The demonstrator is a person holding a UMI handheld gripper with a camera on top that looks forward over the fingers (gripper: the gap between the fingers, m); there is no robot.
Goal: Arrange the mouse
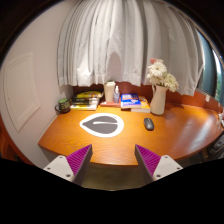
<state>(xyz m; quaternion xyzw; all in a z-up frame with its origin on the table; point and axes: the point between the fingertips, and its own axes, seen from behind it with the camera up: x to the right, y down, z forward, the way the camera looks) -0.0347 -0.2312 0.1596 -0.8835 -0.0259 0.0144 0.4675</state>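
Note:
A dark mouse (149,124) lies on the wooden table (120,145), to the right of a round white mouse pad (102,124) with a grey middle. My gripper (112,160) is well short of both, above the table's near edge. Its two fingers with purple pads (78,157) stand wide apart with nothing between them.
A vase of flowers (159,90) stands beyond the mouse at the right. Books (86,99), a white container (109,91), a blue-and-white bottle (117,94) and a dark jar (63,104) line the table's far side. White curtains (110,40) hang behind.

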